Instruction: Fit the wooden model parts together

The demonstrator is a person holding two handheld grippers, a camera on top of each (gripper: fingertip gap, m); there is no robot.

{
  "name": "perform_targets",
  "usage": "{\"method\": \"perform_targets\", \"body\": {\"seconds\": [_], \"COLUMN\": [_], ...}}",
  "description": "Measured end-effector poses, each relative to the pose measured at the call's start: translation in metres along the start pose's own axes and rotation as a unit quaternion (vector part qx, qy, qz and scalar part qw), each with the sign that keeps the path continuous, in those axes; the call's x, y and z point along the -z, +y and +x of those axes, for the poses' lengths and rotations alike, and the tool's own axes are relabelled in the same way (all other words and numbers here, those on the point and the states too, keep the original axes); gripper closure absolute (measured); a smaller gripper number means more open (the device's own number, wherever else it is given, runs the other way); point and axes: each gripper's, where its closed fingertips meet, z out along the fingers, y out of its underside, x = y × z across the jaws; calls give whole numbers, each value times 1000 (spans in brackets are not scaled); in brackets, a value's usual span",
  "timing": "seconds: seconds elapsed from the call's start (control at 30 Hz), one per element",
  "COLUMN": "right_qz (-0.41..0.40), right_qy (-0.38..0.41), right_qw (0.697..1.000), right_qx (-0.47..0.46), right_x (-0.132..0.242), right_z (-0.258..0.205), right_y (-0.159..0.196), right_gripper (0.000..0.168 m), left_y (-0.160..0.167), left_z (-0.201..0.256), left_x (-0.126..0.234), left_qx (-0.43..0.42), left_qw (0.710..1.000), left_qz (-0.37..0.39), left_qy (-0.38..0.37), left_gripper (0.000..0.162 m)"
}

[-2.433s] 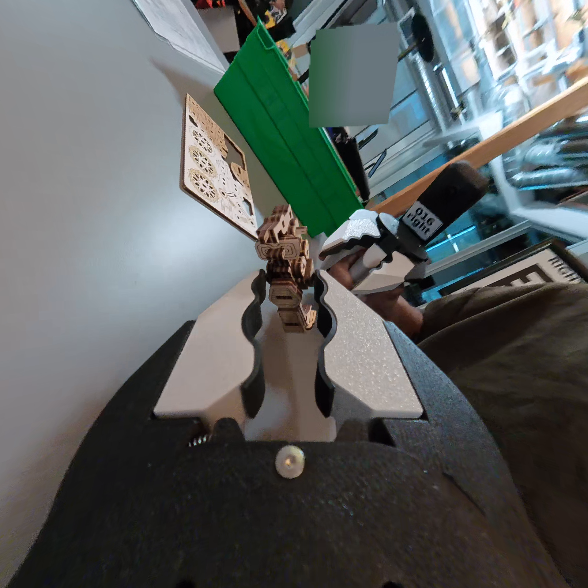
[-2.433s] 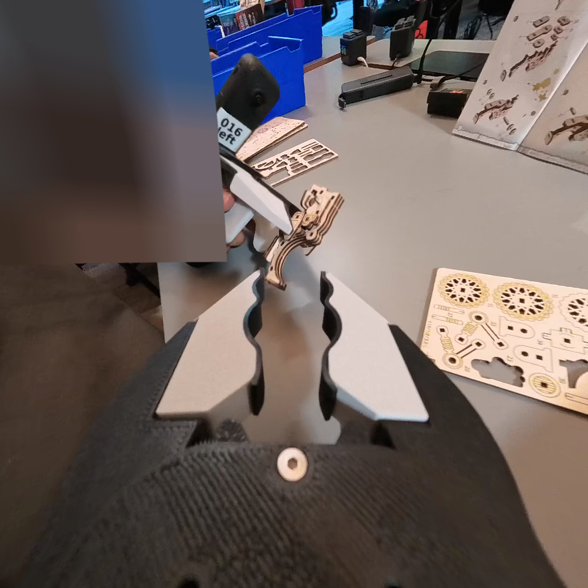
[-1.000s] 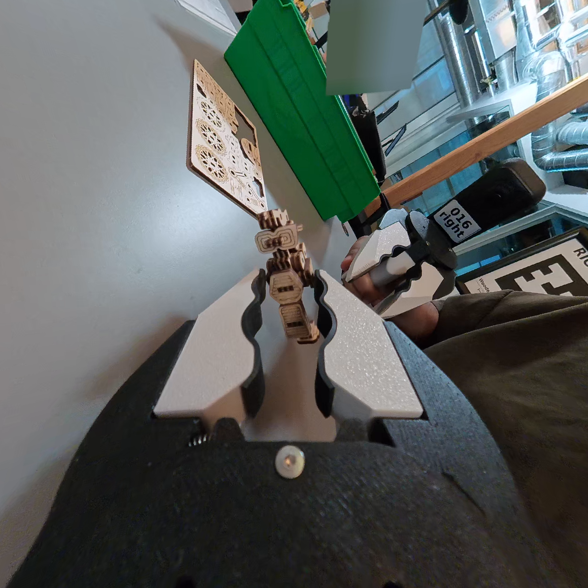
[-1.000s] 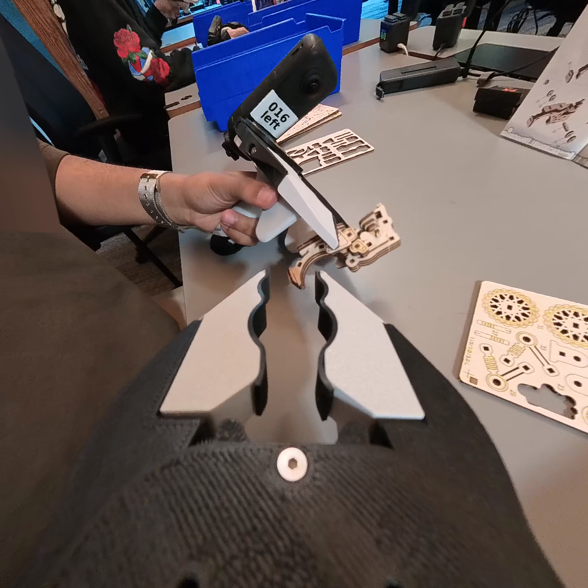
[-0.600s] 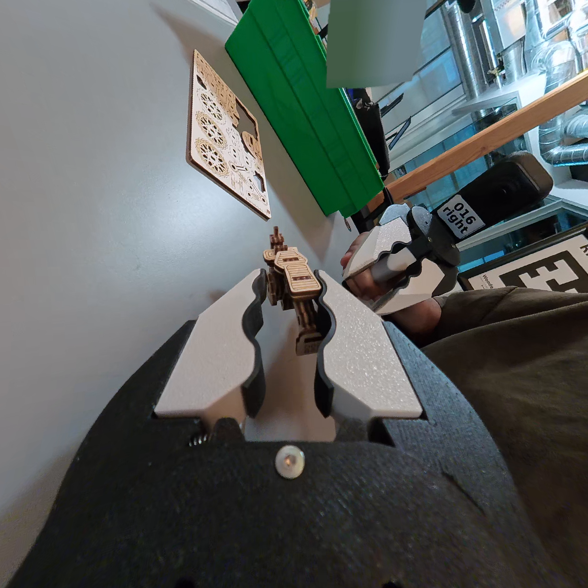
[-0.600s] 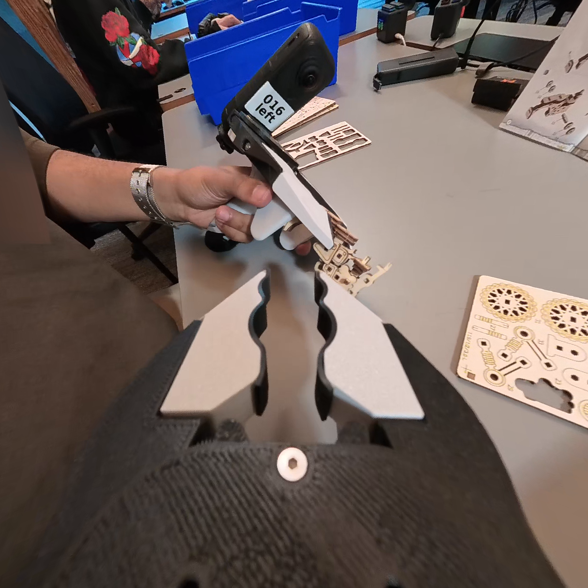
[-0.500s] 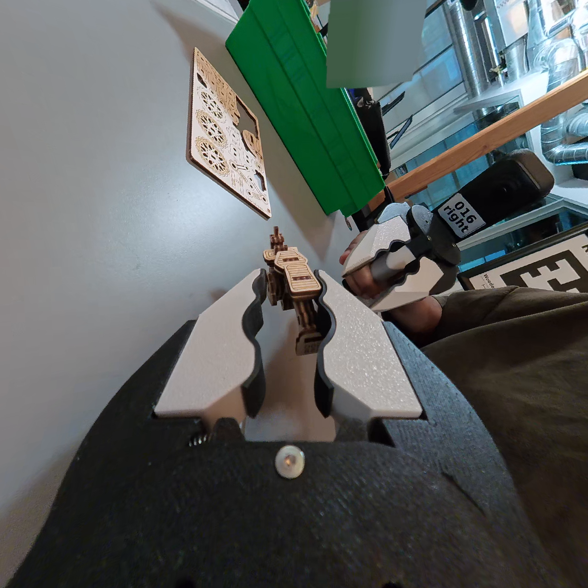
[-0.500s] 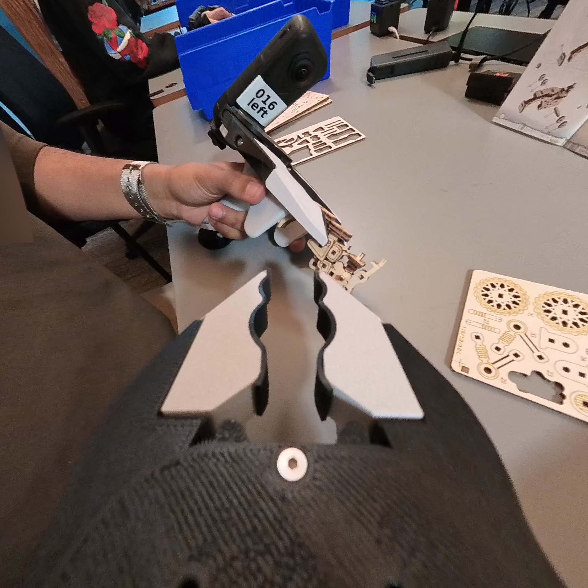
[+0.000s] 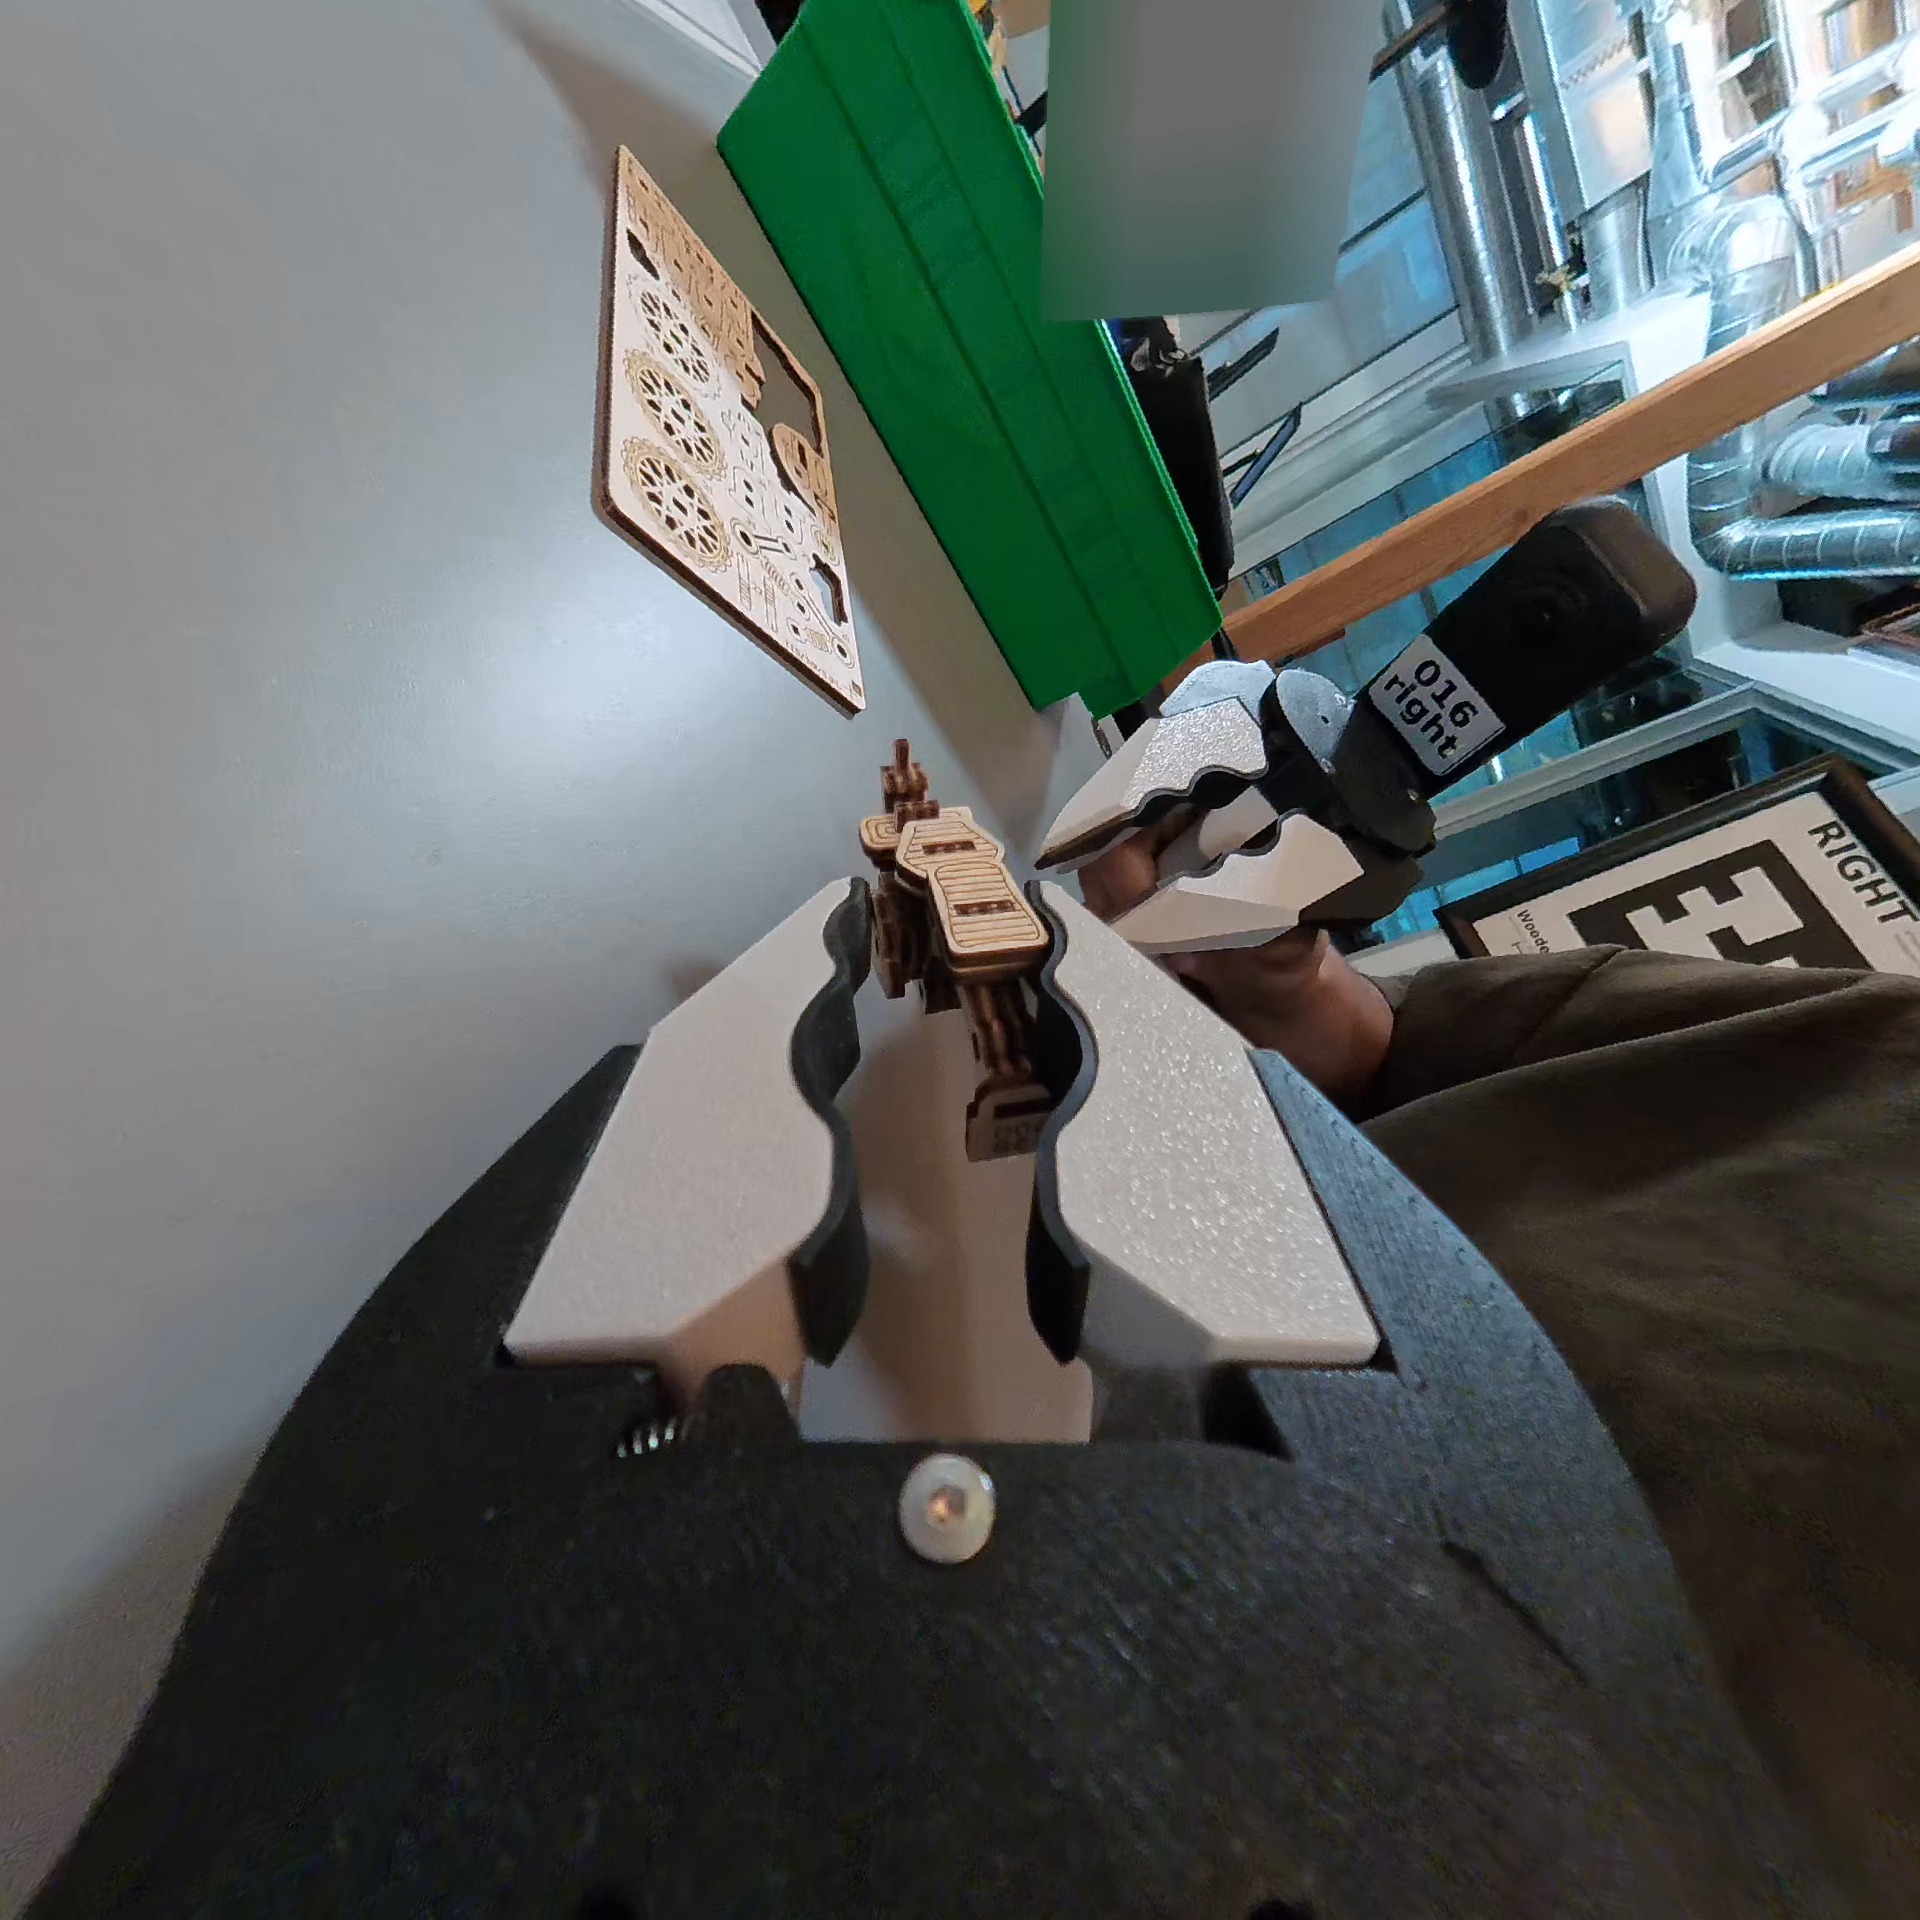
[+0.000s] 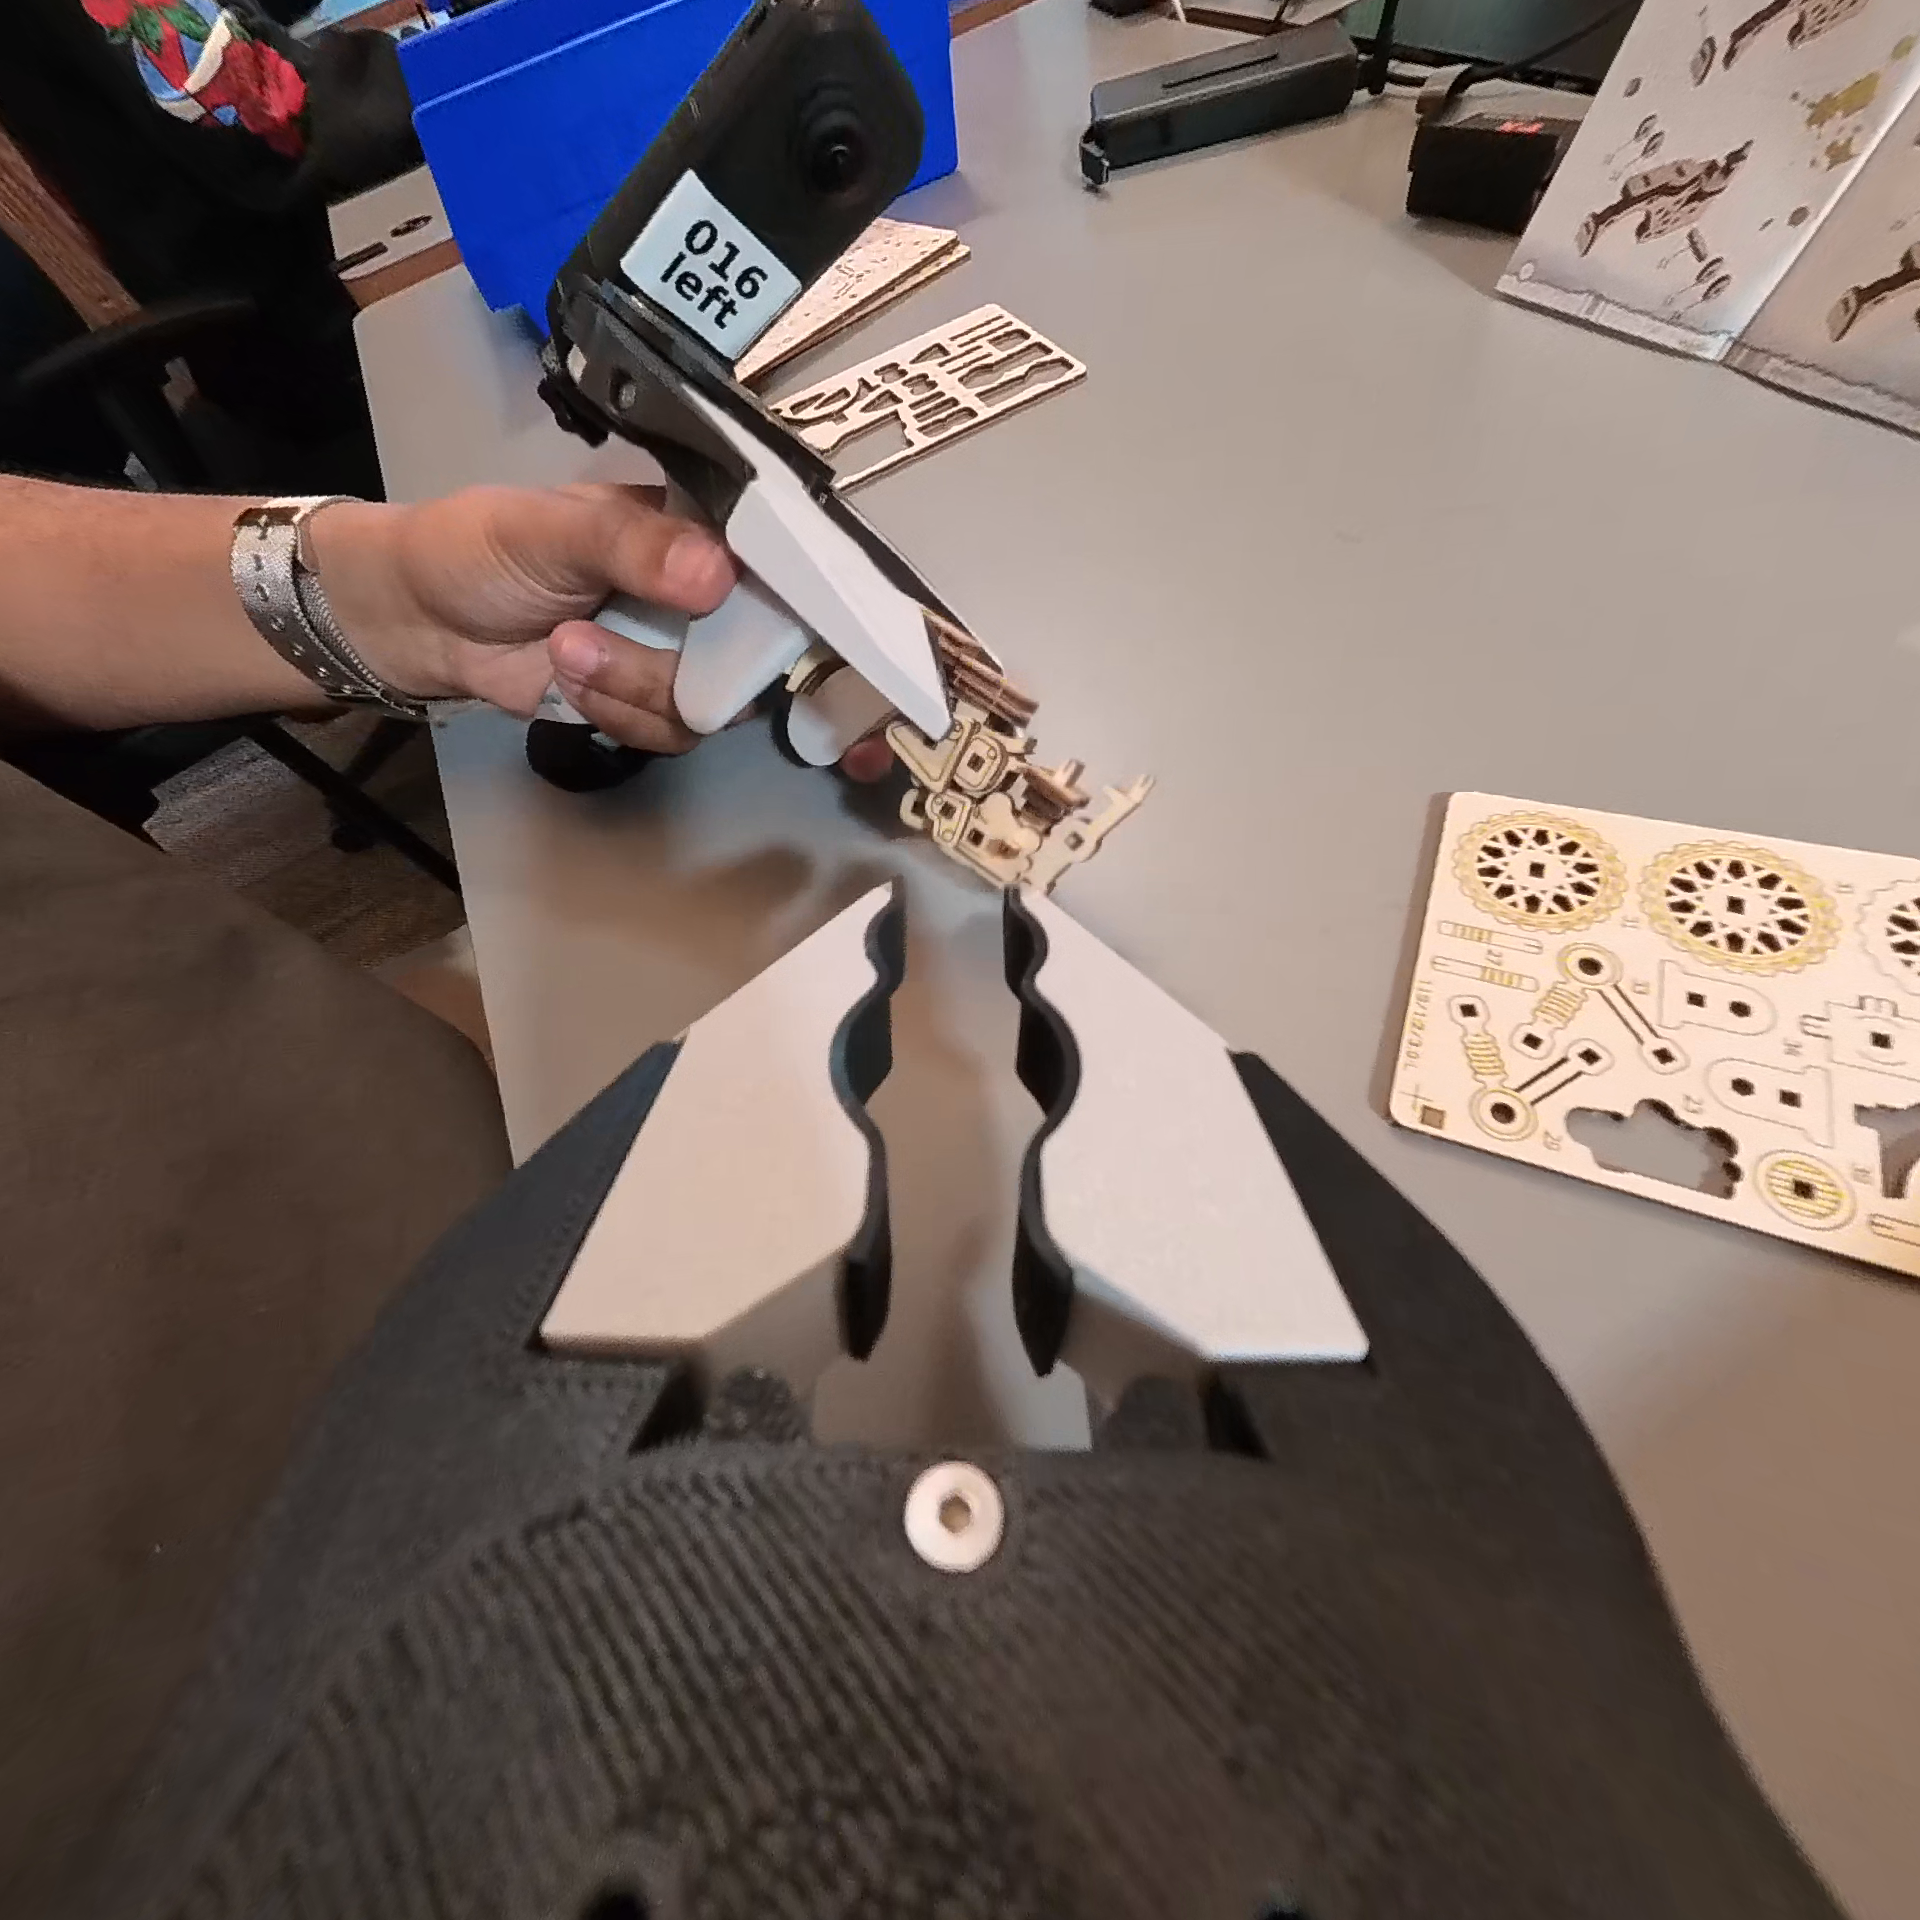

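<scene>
My left gripper (image 9: 945,904) is shut on a small, partly built wooden model (image 9: 961,920) and holds it just above the grey table (image 9: 260,623). In the right wrist view the left gripper (image 10: 914,717) comes in from the left, tilted down, with the model (image 10: 997,816) sticking out past its tips. My right gripper (image 10: 948,902) is open and empty, its tips just short of the model. It also shows in the left wrist view (image 9: 1091,894), to the right of the model.
A wooden sheet of uncut parts (image 10: 1662,1018) lies right of the model and also shows in the left wrist view (image 9: 717,447). Another punched sheet (image 10: 935,384), a blue bin (image 10: 582,135), an instruction booklet (image 10: 1745,177) and black devices (image 10: 1216,94) are farther back. A green bin (image 9: 966,343) borders the table. The tips of one gripper are about 5 cm away from the tips of the other.
The left gripper has turned the model over in its grip and lowered it toward the table. The right gripper has come closer to the model, its jaws unchanged.
</scene>
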Motion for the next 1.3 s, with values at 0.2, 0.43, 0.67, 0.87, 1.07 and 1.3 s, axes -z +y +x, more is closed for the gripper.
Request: {"method": "perform_targets", "body": {"seconds": [0.2, 0.43, 0.67, 0.87, 1.07, 1.3], "right_qz": [-20, -24, -63, -116, -110, -91], "right_qy": [36, 172, 212, 220, 165, 234], "right_qw": [999, 985, 974, 968, 980, 967], "right_qx": [31, 19, 55, 45, 29, 34], "right_x": [3, 31, 21, 13, 15, 22], "right_z": [14, 85, 100, 106, 84, 109], "right_y": [5, 8, 19, 37, 37, 31], "right_gripper": [153, 142, 128, 143, 159, 121], "left_y": [6, 1, -5, -10, -17, -28], "left_z": [-7, -12, -15, -15, -17, -2], "left_x": [-4, -1, 3, 7, 16, 15], "left_qx": [-14, -1, 6, 0, -25, -64], "left_qw": [999, 999, 998, 997, 994, 991], "left_qz": [-16, 2, 24, 46, 64, 93], "left_qy": [-33, -49, -55, -60, -85, -75], "left_gripper": [135, 132, 127, 127, 134, 135]}}
